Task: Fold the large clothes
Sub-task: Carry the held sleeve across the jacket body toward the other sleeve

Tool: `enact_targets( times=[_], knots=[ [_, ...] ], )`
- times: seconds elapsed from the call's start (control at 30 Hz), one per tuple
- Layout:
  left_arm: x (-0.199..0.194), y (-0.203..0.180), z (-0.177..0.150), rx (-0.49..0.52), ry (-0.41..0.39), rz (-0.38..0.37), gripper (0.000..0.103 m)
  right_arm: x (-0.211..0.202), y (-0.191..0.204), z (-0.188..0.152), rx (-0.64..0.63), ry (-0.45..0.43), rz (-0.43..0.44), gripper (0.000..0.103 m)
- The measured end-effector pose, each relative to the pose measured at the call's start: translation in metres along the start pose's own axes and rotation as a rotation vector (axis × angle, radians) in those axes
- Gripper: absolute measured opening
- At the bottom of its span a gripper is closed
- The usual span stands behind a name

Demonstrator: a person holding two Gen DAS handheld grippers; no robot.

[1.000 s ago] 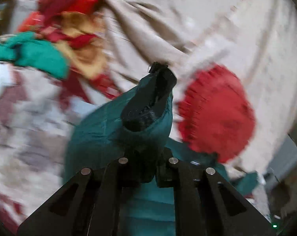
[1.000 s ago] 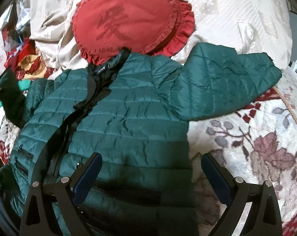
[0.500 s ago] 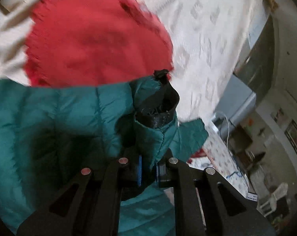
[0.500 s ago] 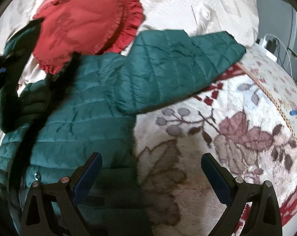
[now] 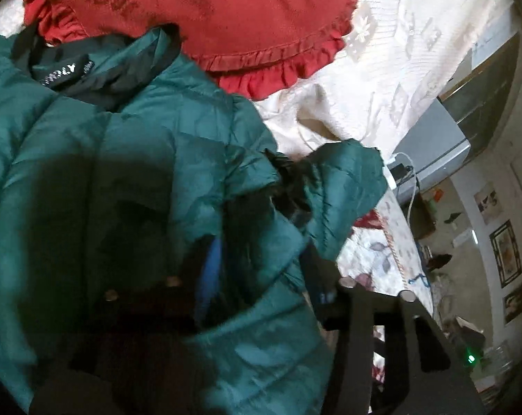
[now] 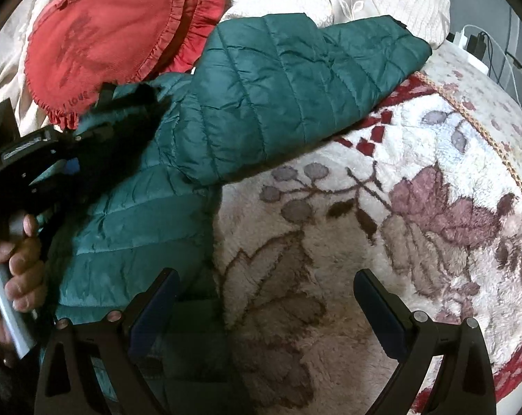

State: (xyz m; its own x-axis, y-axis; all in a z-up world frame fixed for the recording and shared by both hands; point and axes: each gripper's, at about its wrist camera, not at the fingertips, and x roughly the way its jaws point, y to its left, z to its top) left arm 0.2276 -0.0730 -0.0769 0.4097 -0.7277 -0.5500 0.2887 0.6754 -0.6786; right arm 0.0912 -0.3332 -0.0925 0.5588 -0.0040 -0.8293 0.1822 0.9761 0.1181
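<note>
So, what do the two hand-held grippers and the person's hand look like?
The right hand-held gripper is a black frame with silver rivets and two long fingers bearing dark blue pads. The left hand-held gripper is also black, with a bright blue pad and a grey handle. The left hand is bare, with no glove or sleeve visible.

Bare floral plush blanket (image 6: 382,207) lying open right of green quilted puffer jacket (image 6: 261,103). Jacket's right sleeve stretching across, blocking far side. Red frilled heart cushion (image 6: 105,41) touching jacket collar. Left gripper (image 6: 98,145) hovering over jacket's left side.
</note>
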Motion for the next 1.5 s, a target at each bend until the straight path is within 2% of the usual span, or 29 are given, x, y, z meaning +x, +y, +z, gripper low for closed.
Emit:
enact_targets(
  times=[0.03,0.13,0.2,0.27,0.33,0.37,0.43,0.47,0.57,0.63,0.67,0.77,0.83,0.87,0.9,0.97,1.03,1.1,1.13,1.2,1.23,1.27,1.3,1.37,1.4,1.5],
  knots=[
    [-0.010,-0.003,-0.002,0.004,-0.001,-0.014,0.056,0.000,0.000,0.000,0.001,-0.001,0.000,0.100],
    [-0.043,-0.005,-0.004,0.019,-0.023,-0.041,0.056,-0.001,0.000,-0.001,0.003,-0.006,-0.002,0.100],
    [-0.076,0.006,-0.001,0.034,-0.072,0.012,0.057,-0.003,0.003,-0.001,-0.004,-0.016,0.009,0.100],
    [-0.118,0.029,0.009,0.042,-0.173,0.128,0.057,-0.010,0.009,-0.002,-0.020,-0.041,0.026,0.100],
    [-0.156,0.059,0.022,0.001,-0.283,0.271,0.058,-0.017,0.017,-0.001,-0.041,-0.072,0.056,0.100],
    [-0.177,0.081,0.028,-0.058,-0.361,0.368,0.058,-0.022,0.026,0.004,-0.064,-0.099,0.057,0.100],
    [-0.199,0.118,0.030,-0.186,-0.436,0.444,0.058,-0.032,0.041,0.018,-0.087,-0.154,0.076,0.100],
    [-0.204,0.135,0.030,-0.237,-0.439,0.452,0.058,-0.035,0.050,0.026,-0.092,-0.174,0.101,0.100],
    [-0.200,0.157,0.037,-0.294,-0.423,0.457,0.058,-0.035,0.103,0.059,-0.195,-0.218,0.215,0.100],
    [-0.194,0.152,0.042,-0.246,-0.422,0.501,0.058,-0.026,0.141,0.072,-0.285,-0.230,0.264,0.100],
    [-0.191,0.148,0.045,-0.200,-0.414,0.554,0.058,-0.015,0.162,0.079,-0.332,-0.229,0.307,0.100],
    [-0.177,0.154,0.046,-0.171,-0.370,0.635,0.058,0.032,0.186,0.089,-0.373,-0.144,0.354,0.100],
    [-0.167,0.164,0.046,-0.181,-0.329,0.647,0.059,0.066,0.180,0.090,-0.360,-0.065,0.325,0.090],
    [-0.159,0.169,0.046,-0.189,-0.297,0.644,0.059,0.087,0.169,0.089,-0.337,-0.024,0.258,0.089],
    [-0.152,0.173,0.046,-0.191,-0.279,0.651,0.059,0.098,0.161,0.090,-0.306,0.003,0.228,0.089],
    [-0.145,0.171,0.045,-0.160,-0.250,0.698,0.059,0.104,0.148,0.095,-0.249,0.025,0.254,0.089],
    [-0.148,0.165,0.043,-0.150,-0.261,0.715,0.059,0.104,0.149,0.093,-0.254,0.027,0.247,0.090],
    [-0.162,0.154,0.042,-0.152,-0.331,0.677,0.059,0.102,0.155,0.089,-0.283,0.027,0.226,0.090],
    [-0.167,0.150,0.044,-0.139,-0.362,0.661,0.059,0.098,0.155,0.090,-0.274,0.014,0.225,0.088],
    [-0.175,0.142,0.047,-0.106,-0.431,0.669,0.059,0.080,0.157,0.099,-0.277,-0.072,0.280,0.088],
    [-0.172,0.144,0.048,-0.100,-0.419,0.693,0.059,0.072,0.161,0.102,-0.299,-0.120,0.302,0.088],
    [-0.163,0.152,0.048,-0.113,-0.368,0.714,0.059,0.067,0.167,0.105,-0.327,-0.165,0.299,0.088],
    [-0.154,0.159,0.049,-0.136,-0.324,0.722,0.059,0.071,0.171,0.105,-0.349,-0.169,0.294,0.088],
    [-0.141,0.174,0.046,-0.167,-0.248,0.716,0.059,0.097,0.176,0.103,-0.367,-0.078,0.256,0.089],
    [-0.142,0.171,0.045,-0.159,-0.253,0.726,0.059,0.118,0.176,0.102,-0.353,0.005,0.268,0.089],
    [-0.147,0.163,0.044,-0.146,-0.270,0.746,0.059,0.115,0.168,0.104,-0.314,0.004,0.311,0.089]
  ],
)
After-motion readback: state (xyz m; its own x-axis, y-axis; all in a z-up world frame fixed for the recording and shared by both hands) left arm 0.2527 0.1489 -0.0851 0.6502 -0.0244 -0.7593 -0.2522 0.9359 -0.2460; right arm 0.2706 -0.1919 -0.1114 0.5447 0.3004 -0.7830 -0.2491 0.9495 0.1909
